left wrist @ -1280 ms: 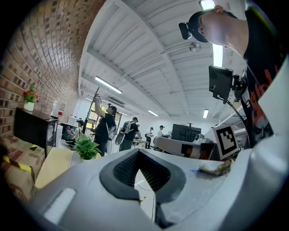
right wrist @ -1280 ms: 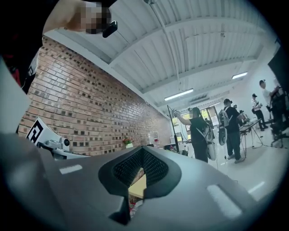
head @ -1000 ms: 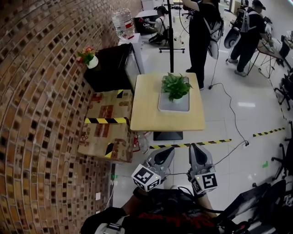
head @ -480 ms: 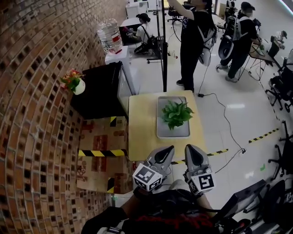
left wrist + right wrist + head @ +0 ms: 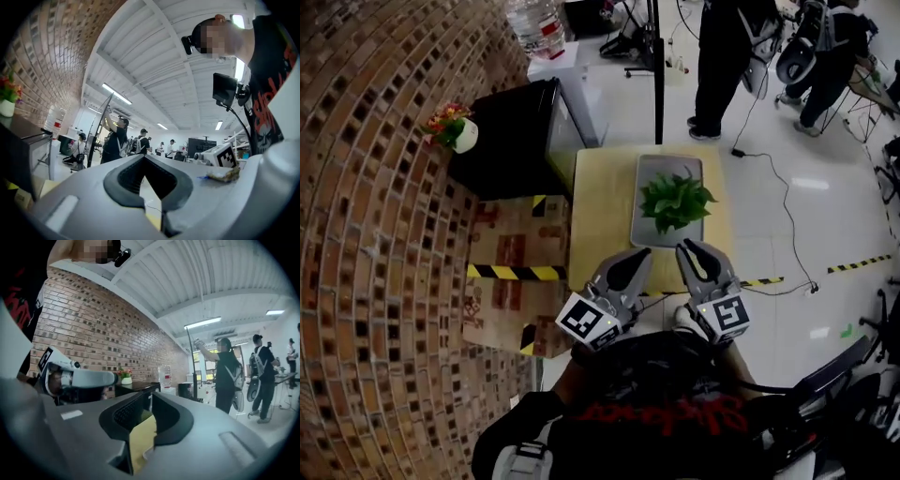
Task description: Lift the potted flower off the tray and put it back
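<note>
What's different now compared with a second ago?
Both grippers, the left gripper and right gripper, moved forward to the near edge of the wooden table, close to the tray. The right gripper's jaws have just been opening slightly, with nothing between them. The potted plant stays on the tray, untouched.

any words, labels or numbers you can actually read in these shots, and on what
None can be read.
Red print on the person's shirt: too blurred.
Printing on the cardboard box: too small.
Red label on the water bottle: too small.
Marker cube: square pattern, no letters.
</note>
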Demonstrator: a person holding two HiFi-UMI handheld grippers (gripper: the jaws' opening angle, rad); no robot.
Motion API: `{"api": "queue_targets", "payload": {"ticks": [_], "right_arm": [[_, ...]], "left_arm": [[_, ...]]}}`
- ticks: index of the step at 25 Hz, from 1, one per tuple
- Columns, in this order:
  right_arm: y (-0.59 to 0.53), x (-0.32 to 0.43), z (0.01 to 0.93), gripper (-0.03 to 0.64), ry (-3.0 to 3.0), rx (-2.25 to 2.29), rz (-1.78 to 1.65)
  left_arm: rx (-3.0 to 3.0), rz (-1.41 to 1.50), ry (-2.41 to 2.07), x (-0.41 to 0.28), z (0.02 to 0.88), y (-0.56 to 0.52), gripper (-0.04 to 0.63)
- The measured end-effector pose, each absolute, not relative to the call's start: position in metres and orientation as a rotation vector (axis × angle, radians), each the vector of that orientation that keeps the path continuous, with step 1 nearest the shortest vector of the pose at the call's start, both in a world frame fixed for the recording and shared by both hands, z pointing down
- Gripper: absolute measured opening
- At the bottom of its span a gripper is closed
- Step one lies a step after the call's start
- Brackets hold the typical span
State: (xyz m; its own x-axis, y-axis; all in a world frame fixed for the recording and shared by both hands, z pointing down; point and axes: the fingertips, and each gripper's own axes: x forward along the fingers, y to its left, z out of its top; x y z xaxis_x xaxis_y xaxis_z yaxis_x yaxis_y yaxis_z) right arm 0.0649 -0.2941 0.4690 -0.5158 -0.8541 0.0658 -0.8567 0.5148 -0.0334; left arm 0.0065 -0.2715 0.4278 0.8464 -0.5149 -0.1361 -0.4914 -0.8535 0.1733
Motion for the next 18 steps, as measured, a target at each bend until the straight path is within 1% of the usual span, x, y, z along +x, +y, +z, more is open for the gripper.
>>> {"api": "queue_targets", "payload": {"ticks": [2,3,4,5,6,9,12,15,18], "right_arm": [[-0.299,0.074,0.505,0.139,-2.689,1.440,0.140],[-0.302,0.083,0.532,0.201,-2.656,1.422,0.177],[-0.309,0.094,0.562,0.339,-2.607,1.423,0.212],[-0.317,0.106,0.592,0.512,-2.556,1.432,0.242],[-0.326,0.116,0.623,0.591,-2.516,1.432,0.271],[-0.346,0.133,0.694,0.592,-2.462,1.375,0.371],[-0.374,0.137,0.736,0.592,-2.454,1.285,0.400],[-0.422,0.129,0.778,0.592,-2.474,1.208,0.413],[-0.475,0.104,0.832,0.593,-2.492,1.141,0.532]], "left_arm": [[2.839,-0.238,-0.873,0.003,0.431,-0.273,0.003],[2.821,-0.220,-0.905,0.001,0.436,-0.273,0.003],[2.807,-0.207,-0.935,-0.002,0.441,-0.275,0.003],[2.793,-0.193,-0.968,-0.005,0.446,-0.278,0.003],[2.776,-0.174,-1.004,-0.009,0.452,-0.281,0.003],[2.713,-0.120,-1.109,-0.020,0.464,-0.285,0.003],[2.657,-0.094,-1.201,-0.022,0.469,-0.284,0.003],[2.632,-0.090,-1.278,-0.021,0.465,-0.287,0.003],[2.629,-0.074,-1.330,-0.016,0.458,-0.286,0.003]]}}
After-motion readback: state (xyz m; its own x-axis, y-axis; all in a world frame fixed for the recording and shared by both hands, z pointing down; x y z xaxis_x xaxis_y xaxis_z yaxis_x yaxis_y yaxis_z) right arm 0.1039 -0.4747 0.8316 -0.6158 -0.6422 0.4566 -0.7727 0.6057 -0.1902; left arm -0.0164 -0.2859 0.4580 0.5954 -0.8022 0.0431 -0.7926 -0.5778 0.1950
